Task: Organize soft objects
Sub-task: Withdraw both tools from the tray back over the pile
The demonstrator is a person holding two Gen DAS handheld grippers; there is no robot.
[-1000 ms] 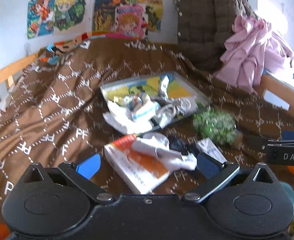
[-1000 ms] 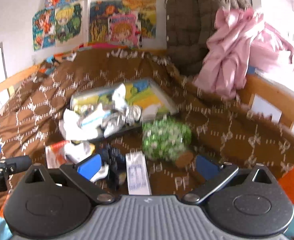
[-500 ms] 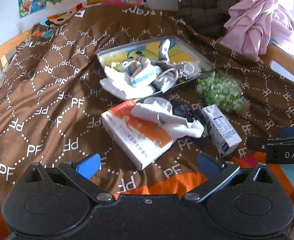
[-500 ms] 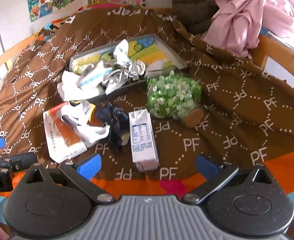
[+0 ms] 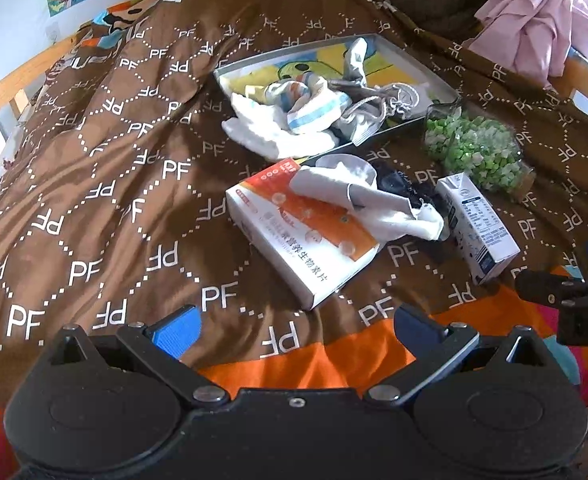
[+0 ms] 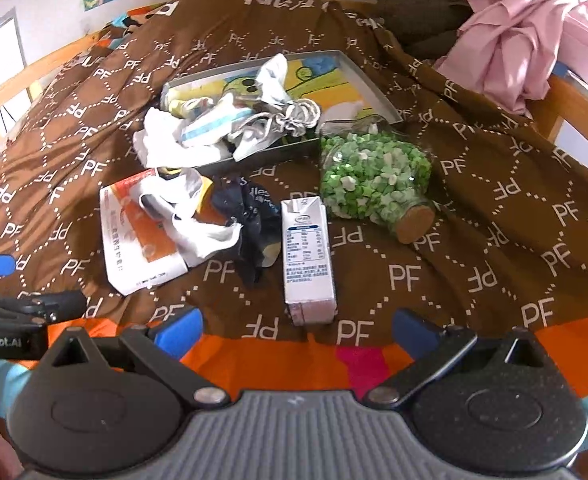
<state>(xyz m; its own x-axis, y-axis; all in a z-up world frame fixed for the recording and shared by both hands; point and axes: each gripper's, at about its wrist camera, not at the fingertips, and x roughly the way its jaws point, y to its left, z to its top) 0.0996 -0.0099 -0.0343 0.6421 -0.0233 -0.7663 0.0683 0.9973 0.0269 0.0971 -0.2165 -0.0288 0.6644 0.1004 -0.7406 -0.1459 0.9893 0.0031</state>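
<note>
Left claw: jaws spread wide, empty, held above the near edge of the bed. Right claw: likewise spread wide and empty, just short of the milk carton.

Bed: covered by a brown bedspread printed with "PF", an orange band along its near edge.

Shallow tray: lies mid-bed. A heap of socks fills its near-left part, with a white cloth hanging over the rim onto the bedspread.

Orange-and-white box: lies flat in front of the tray. A white sock is draped across its far end, touching a dark sock beside it.

Jar of green paper stars: on its side, cork towards the camera, right of the tray.

Milk carton: lying flat, between the dark sock and the jar.
</note>
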